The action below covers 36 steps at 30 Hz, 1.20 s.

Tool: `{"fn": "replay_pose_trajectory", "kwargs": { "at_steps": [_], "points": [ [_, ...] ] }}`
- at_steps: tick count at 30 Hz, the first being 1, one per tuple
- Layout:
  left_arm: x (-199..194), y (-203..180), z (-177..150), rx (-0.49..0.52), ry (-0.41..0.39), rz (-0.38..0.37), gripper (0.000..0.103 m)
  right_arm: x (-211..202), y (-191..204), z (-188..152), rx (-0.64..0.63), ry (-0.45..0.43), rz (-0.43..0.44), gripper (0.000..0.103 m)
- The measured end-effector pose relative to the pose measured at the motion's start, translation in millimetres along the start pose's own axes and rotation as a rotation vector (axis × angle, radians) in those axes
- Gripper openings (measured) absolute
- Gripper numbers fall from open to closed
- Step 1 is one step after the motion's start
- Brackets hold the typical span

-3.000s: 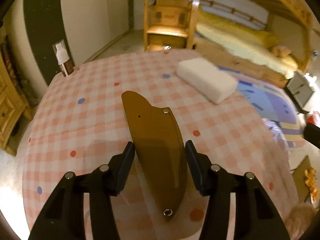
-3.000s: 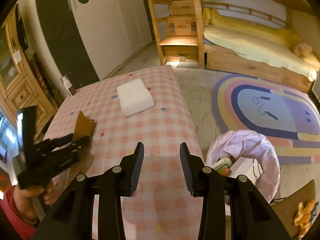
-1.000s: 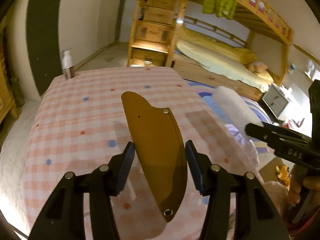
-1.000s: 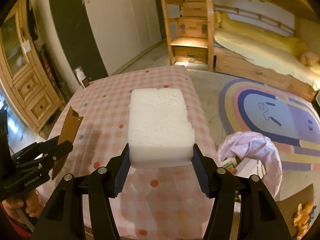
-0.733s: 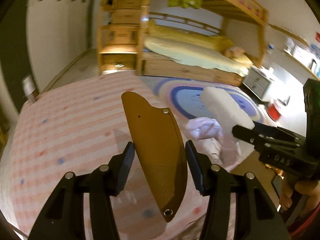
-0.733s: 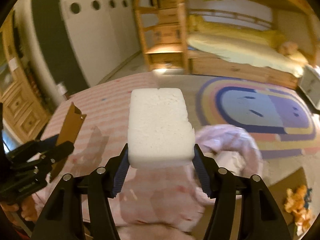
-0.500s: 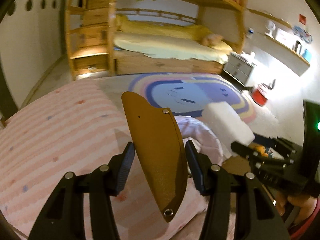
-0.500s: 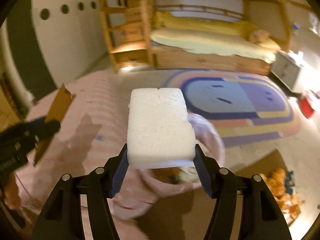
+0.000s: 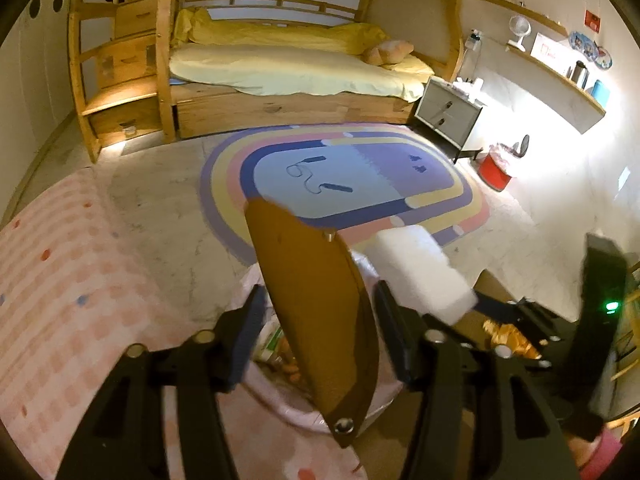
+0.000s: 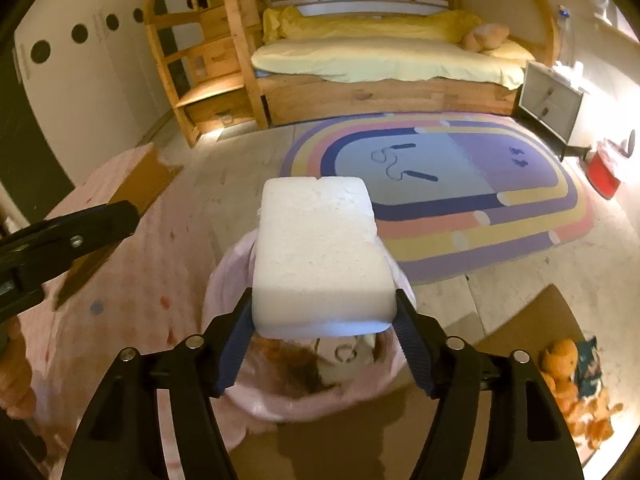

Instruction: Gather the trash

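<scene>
My right gripper is shut on a white foam block and holds it over a trash bin lined with a pink bag; the block also shows in the left wrist view. A brown cardboard piece stands upright between the fingers of my left gripper, above the same bin, which holds some trash. There is a gap on each side of the cardboard, so whether the fingers clamp it is unclear. The left gripper with the cardboard appears at the left of the right wrist view.
The table with a pink checked cloth lies to the left of the bin. A flat cardboard sheet and orange peels lie on the floor to the right. A rainbow rug, bunk bed and red bucket are beyond.
Both grippers have swung right, off the table and over the bin, each carrying its piece. The right gripper picked up the foam block about two seconds before.
</scene>
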State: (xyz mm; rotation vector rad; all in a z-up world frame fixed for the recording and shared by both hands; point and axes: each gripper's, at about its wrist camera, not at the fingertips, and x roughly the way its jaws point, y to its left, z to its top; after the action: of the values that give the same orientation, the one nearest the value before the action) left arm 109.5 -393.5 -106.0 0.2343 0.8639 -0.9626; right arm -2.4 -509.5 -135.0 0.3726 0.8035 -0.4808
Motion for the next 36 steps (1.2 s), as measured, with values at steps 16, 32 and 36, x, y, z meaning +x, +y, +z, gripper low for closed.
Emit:
{"fn": "replay_pose_trajectory", "kwargs": {
  "at_steps": [16,32,36],
  "points": [
    [-97,47,-33,-0.135,-0.095,0.246,0.081,-75,2,-15,0.101,0.011,0.064,0.088],
    [-298,66,-124,-0.357,-0.132,0.444,0.096,-214,142,-20,-0.213,-0.058,0.307,0.096],
    [-333,68,-146,-0.419,-0.134,0.507,0.096,-244,167,-21,-0.274,-0.09,0.333,0.097]
  ]
}}
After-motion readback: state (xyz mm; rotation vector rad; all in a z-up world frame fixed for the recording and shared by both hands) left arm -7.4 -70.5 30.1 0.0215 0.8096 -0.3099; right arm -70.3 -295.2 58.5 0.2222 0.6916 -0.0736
